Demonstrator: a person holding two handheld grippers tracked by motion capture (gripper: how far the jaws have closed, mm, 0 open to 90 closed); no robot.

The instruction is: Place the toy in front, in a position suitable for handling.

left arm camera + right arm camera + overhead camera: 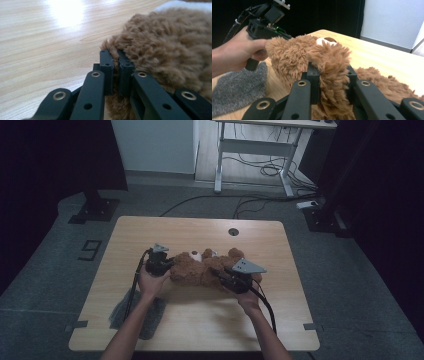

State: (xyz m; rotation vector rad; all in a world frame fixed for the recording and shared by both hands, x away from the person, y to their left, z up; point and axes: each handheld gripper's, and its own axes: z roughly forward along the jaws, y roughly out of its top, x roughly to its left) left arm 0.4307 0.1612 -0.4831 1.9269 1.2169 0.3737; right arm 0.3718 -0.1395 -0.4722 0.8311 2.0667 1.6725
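On the floor of a dim room stands a light wooden table, seen whole from the high view. A small round hole sits near its far edge. At mid-table lies a brown teddy bear, stretched left to right, its white muzzle facing the far side. Fur is long and shaggy.

A grey fuzzy cloth lies flat near the front left of the table, partly under the left forearm, apart from the bear.

Left gripper is at the bear's left end, held in the left hand. In the left gripper view its jaws are clenched on a tuft of the bear's fur at the plush edge, tips low over the wood, just a thin gap with fur in it.

Right gripper is at the bear's right end, held in the right hand, grey three-cornered plate on top. In the right gripper view its jaws grasp a thick limb of the bear, fur bulging between them and over the top. Which limb: cannot tell. That view also shows the left gripper farther off behind the bear's body, and the grey cloth on the table below it.

Black cables trail back from both grippers along the forearms.
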